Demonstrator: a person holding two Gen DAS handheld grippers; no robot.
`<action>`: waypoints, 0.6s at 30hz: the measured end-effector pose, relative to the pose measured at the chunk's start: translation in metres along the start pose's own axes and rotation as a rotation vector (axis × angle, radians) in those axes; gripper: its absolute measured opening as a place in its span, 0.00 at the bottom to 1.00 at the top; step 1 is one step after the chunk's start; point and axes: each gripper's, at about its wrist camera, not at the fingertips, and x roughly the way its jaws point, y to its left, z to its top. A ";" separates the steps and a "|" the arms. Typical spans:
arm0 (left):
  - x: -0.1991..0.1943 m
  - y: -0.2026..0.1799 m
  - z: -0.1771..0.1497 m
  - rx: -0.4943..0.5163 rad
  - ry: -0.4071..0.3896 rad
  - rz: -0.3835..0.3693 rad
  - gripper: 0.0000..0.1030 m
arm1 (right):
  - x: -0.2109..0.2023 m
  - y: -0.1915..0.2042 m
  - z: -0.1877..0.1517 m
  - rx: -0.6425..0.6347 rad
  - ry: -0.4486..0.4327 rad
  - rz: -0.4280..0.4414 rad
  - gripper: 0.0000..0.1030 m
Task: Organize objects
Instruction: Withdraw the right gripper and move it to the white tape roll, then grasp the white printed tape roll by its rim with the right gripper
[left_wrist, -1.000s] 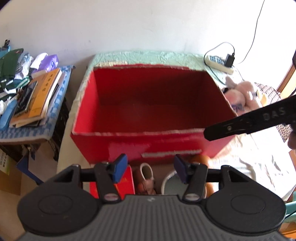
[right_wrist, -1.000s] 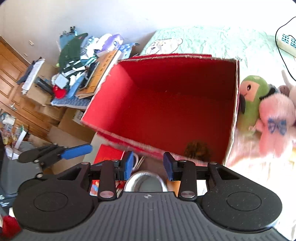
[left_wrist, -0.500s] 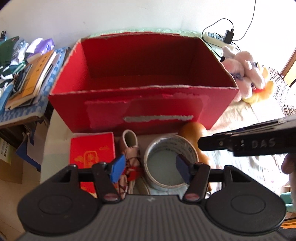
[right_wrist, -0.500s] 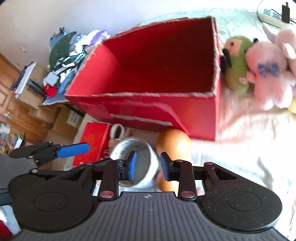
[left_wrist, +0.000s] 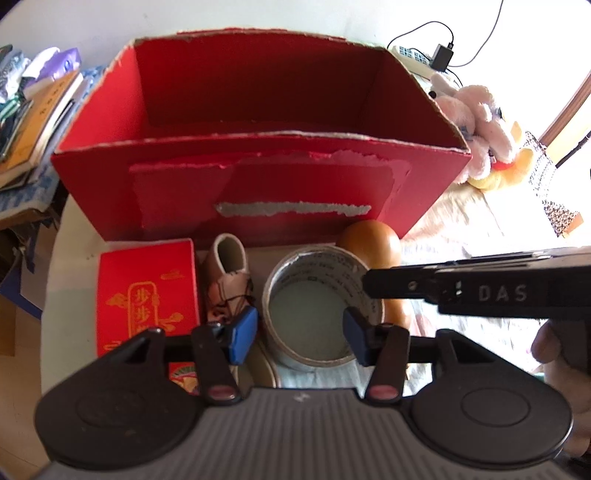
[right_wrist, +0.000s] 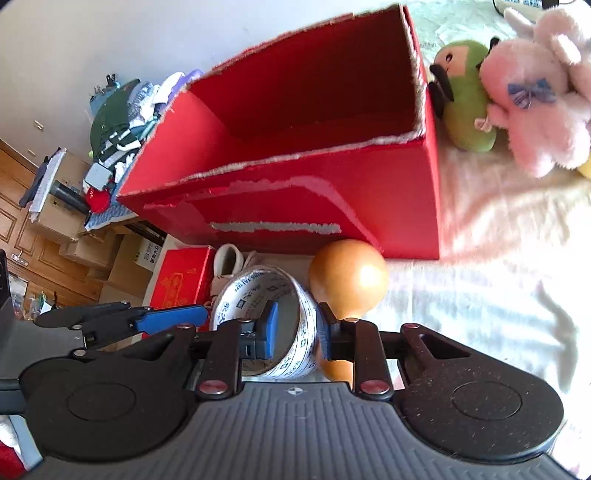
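A big open red box (left_wrist: 258, 177) (right_wrist: 332, 192) stands on the bed. In front of it lie a tape roll (left_wrist: 317, 306) (right_wrist: 266, 291), a brown gourd (left_wrist: 373, 243) (right_wrist: 347, 277), a small beige boot (left_wrist: 229, 273) (right_wrist: 229, 258) and a red packet (left_wrist: 146, 291) (right_wrist: 181, 277). My right gripper (right_wrist: 297, 332) straddles the right wall of the tape roll, one finger inside and one outside, with a small gap left. My left gripper (left_wrist: 299, 332) is open above the near part of the roll, holding nothing.
Plush toys, a green one (right_wrist: 465, 99) and a pink one (right_wrist: 535, 92) (left_wrist: 476, 110), lie right of the box. A stack of books and clothes (left_wrist: 33, 110) (right_wrist: 122, 122) sits on the left. A power strip (left_wrist: 413, 59) lies behind the box.
Both grippers have dropped from above the box to the objects in front of it. The right gripper's fingers have come down around the tape roll's wall.
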 end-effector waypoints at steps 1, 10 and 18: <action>0.002 0.001 0.000 0.000 0.007 -0.002 0.48 | 0.002 0.001 0.000 0.001 0.004 -0.001 0.24; 0.015 0.003 0.000 0.033 0.034 0.003 0.43 | 0.015 0.001 0.001 0.017 0.027 -0.041 0.19; 0.009 0.005 0.001 0.059 0.037 -0.007 0.33 | 0.012 0.002 0.001 0.008 0.040 -0.087 0.13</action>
